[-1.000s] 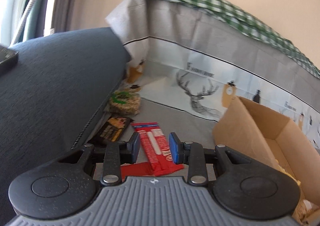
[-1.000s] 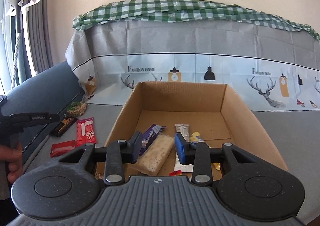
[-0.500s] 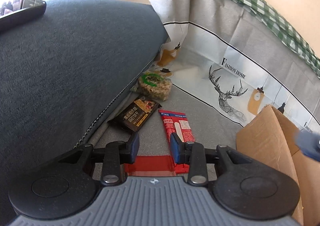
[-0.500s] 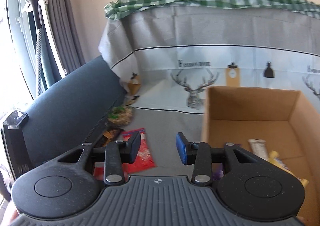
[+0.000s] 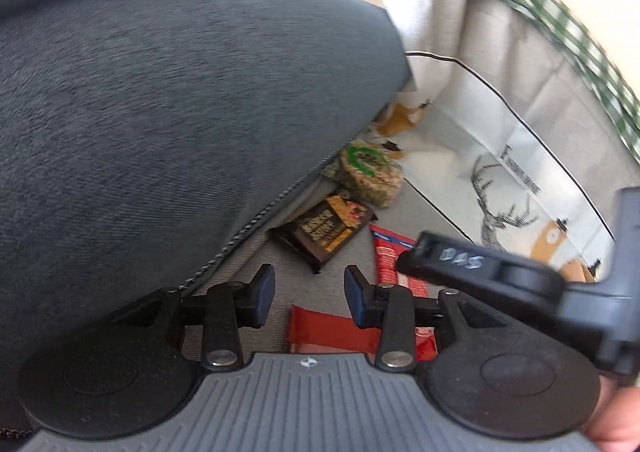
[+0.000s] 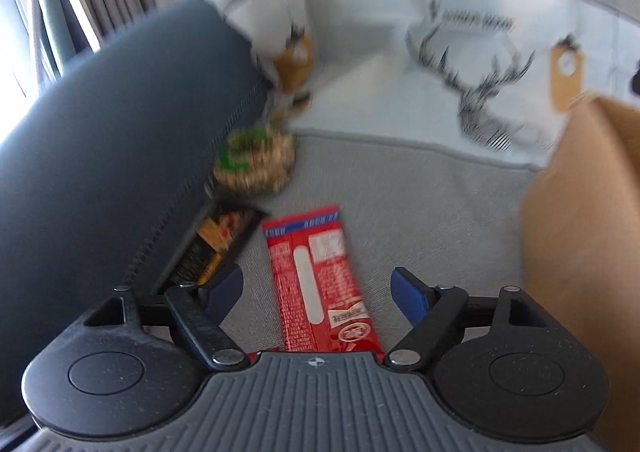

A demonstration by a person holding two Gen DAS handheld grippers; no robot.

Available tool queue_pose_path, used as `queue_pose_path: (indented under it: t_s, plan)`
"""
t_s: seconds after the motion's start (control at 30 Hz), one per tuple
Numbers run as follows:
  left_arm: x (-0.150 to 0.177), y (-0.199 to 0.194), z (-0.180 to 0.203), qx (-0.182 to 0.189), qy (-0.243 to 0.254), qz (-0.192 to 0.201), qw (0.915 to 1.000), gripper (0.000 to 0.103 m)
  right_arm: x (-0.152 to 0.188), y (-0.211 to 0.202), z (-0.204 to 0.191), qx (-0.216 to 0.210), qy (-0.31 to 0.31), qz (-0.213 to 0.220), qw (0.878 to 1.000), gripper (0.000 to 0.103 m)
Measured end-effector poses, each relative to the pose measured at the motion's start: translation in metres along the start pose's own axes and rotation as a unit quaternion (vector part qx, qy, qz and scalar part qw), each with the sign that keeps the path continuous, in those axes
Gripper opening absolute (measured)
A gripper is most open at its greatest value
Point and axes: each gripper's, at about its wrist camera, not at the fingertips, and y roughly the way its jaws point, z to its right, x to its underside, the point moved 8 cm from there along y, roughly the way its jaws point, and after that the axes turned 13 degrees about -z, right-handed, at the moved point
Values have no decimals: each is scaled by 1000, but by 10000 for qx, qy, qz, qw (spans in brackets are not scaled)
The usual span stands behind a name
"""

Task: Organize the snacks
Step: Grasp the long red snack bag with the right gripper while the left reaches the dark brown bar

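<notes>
A long red snack packet (image 6: 316,276) lies flat on the grey sofa cover. My right gripper (image 6: 318,288) hangs over its near end. Its jaws are opening wide, with the packet between them and the pads clear of it. In the left wrist view one finger of the right gripper (image 5: 444,258) crosses over that long red packet (image 5: 386,256). My left gripper (image 5: 310,296) is also opening, with bare grey cover between its pads. A small red packet (image 5: 328,332) lies just below them. A dark brown-and-orange packet (image 5: 324,230) and a round grain cake (image 5: 368,172) with a green mark lie beyond.
A dark blue cushion (image 5: 160,112) rises close on the left, with the dark packet (image 6: 216,240) and grain cake (image 6: 256,160) tucked against it. The cardboard box wall (image 6: 580,232) stands at the right. A deer-print cloth (image 6: 480,92) covers the backrest. A hand (image 5: 616,424) shows at the lower right.
My right gripper swung left from over the box to above the long red packet and its jaws spread wide. My left gripper rolled, edged toward the cushion and opened slightly. The right gripper's finger entered the left view.
</notes>
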Motion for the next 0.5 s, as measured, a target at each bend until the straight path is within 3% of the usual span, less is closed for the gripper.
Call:
queue_pose_path:
  t_s: [0.2,0.3,0.33,0.4,0.5]
  plan:
    - [-2,3,-5,10,-22,-47,10000,44,-3,40,-12,28,-291,-401,9988,82]
    - [-3,4,-5,0,-8,-52,10000,44,-1,48,-17,300,-619,-430,9967,82]
    - [-3,5,-4,-6,9,-46,10000,44,0,48,-18,368,-684,-419,9961,76]
    - [-3,6,-3,-16,39,-17,10000,44,1,42,-18,365,-741,-337,9960,50]
    - [-3,9,0,-67,150,4,9999,44,7,32,-9,342,-636,-368,9967,49]
